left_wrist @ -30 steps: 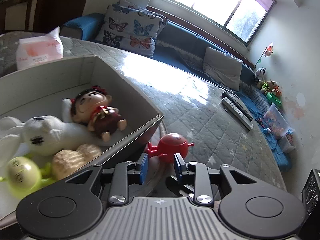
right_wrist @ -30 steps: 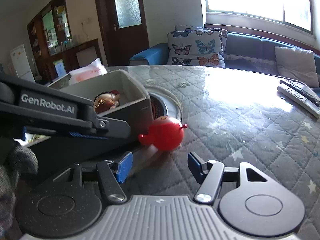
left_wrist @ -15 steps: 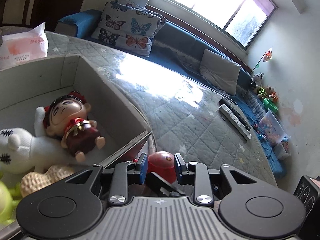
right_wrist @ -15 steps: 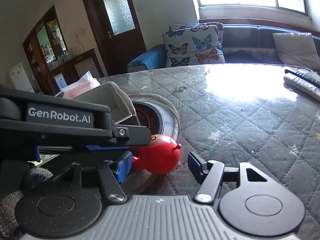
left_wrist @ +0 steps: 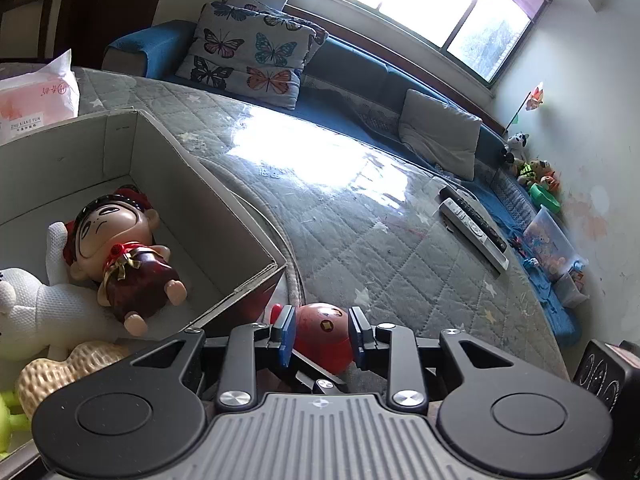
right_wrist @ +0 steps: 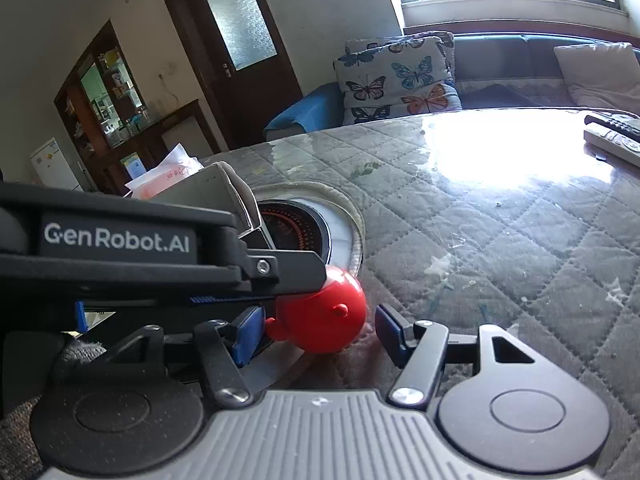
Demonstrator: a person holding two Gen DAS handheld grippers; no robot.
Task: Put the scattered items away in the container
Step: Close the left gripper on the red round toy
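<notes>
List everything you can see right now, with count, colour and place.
Red toy: one, red, on the table beside the box corner, between both grippers' fingers.
Box: one, grey cardboard, table left.
Doll: one, dark red dress, in the box.
Plush: one, white, in the box.
Peanut toy: one, tan, in the box.
Green toy: one, lime, box edge.
Remotes: two, black and silver, far table.
Tissue pack: one, pink-white, behind the box.
Butterfly cushion: one, on the sofa.
Left gripper: around the toy; contact unclear.
Right gripper: open.
</notes>
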